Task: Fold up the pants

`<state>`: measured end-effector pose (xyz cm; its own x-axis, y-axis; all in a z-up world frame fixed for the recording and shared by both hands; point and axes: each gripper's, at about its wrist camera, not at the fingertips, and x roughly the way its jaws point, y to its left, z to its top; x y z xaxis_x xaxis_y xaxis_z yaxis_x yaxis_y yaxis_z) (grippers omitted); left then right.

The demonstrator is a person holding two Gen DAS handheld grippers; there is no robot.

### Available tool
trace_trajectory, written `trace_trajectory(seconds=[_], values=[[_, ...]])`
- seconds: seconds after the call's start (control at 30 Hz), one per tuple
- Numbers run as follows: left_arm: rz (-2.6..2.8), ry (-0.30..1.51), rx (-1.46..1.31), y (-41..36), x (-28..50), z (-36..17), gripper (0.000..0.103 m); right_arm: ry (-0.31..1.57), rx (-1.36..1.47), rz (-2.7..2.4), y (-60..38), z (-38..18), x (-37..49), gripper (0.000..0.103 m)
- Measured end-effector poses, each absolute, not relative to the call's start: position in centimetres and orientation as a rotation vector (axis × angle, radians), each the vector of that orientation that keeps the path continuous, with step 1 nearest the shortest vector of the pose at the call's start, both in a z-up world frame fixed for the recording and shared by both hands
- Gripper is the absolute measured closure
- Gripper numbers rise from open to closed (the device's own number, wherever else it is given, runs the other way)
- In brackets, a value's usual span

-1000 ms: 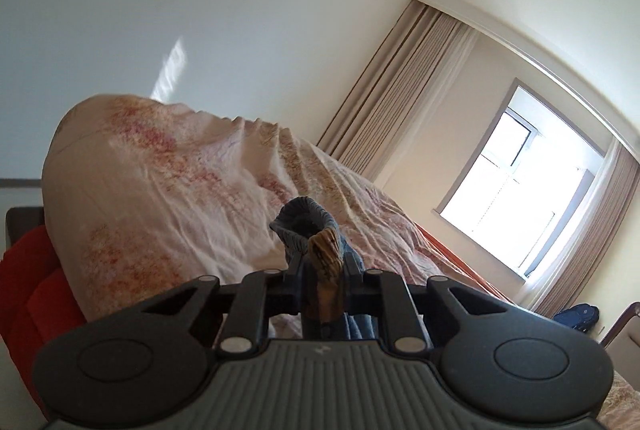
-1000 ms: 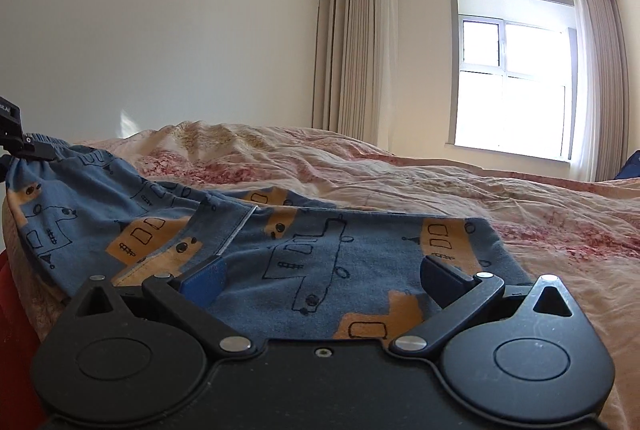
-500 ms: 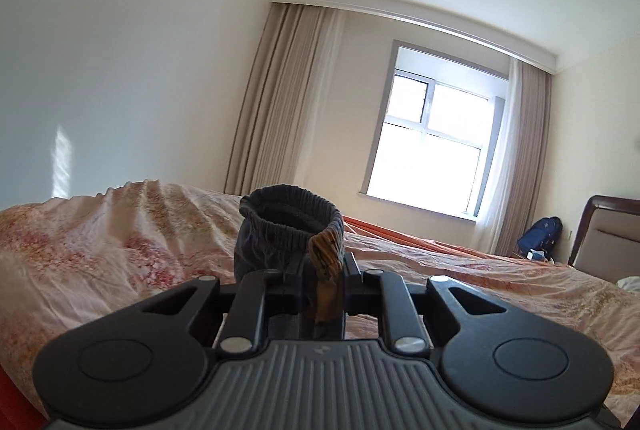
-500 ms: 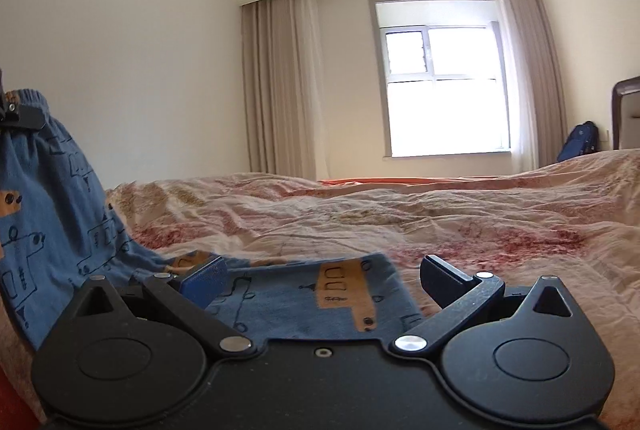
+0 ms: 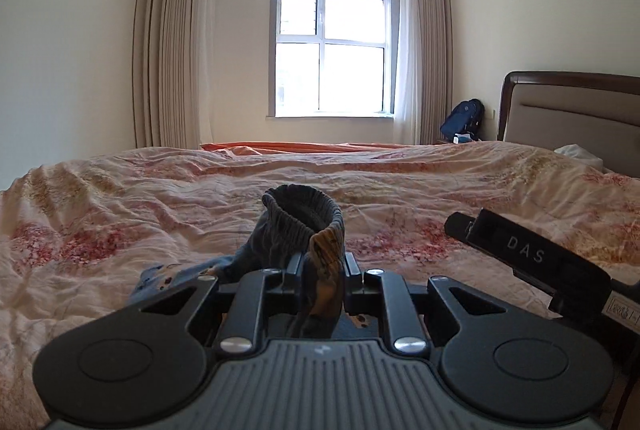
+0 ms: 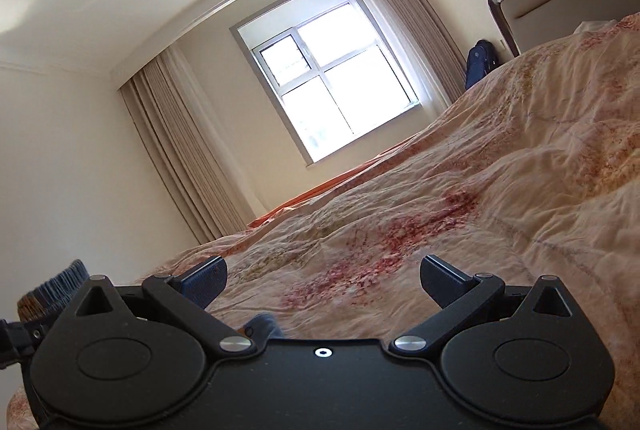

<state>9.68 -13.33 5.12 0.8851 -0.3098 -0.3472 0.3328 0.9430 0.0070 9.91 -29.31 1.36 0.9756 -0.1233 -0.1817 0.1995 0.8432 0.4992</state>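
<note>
Clamping the elastic waistband of the blue pants, the left hand-held gripper has its jaws pressed together on the bunched cloth, an orange patch of the print showing between them. The waistband curls up in a loop above the fingertips, at about 12 o'clock from the gripper body, and a blue fold of the pants trails down to 9 o'clock onto the floral bedspread. Beyond the bed, at 12 o'clock, stands a window flanked by beige curtains. At 2 o'clock a blue backpack sits near the wooden headboard. At 3 o'clock part of the other device, marked "DAS", juts in.

From the right wrist view, the right hand-held gripper holds its fingers wide apart with nothing between them, tilted above the bedspread. The pants' ribbed waistband appears at 9 o'clock by the frame edge, and a small blue scrap of the pants peeks just over the gripper body at 6 o'clock.
</note>
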Motion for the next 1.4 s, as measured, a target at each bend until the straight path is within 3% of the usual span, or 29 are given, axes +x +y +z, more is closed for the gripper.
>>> trace_trajectory(seconds=[0.23, 0.43, 0.5, 0.63, 0.7, 0.77, 1.4], values=[[-0.36, 0.407, 0.069, -13.8, 10.8, 3.6, 0.082, 0.125, 0.622, -0.196, -30.9, 1.1, 9.5, 0.0], [-0.413, 0.478, -0.037, -13.0, 11.6, 2.6, 0.058, 0.175, 0.667, -0.19, -31.6, 0.3, 10.2, 0.0], [-0.418, 0.484, -0.066, -12.6, 11.5, 2.6, 0.044, 0.186, 0.683, -0.184, -31.8, 0.1, 10.3, 0.0], [-0.411, 0.476, -0.104, -11.6, 11.2, 2.9, 0.03, 0.207, 0.696, -0.181, -31.9, -0.2, 10.7, 0.0], [-0.377, 0.466, -0.115, -11.1, 11.0, 3.3, 0.012, 0.215, 0.694, -0.176, -31.8, -0.2, 10.7, 0.0], [-0.324, 0.455, -0.125, -10.5, 10.7, 3.5, 0.004, 0.216, 0.685, -0.17, -31.6, -0.2, 10.7, 0.0], [0.062, 0.604, -0.127, -3.5, 10.1, 2.3, 0.001, 0.258, 0.459, 0.106, -26.8, 0.5, 12.4, 0.0]])
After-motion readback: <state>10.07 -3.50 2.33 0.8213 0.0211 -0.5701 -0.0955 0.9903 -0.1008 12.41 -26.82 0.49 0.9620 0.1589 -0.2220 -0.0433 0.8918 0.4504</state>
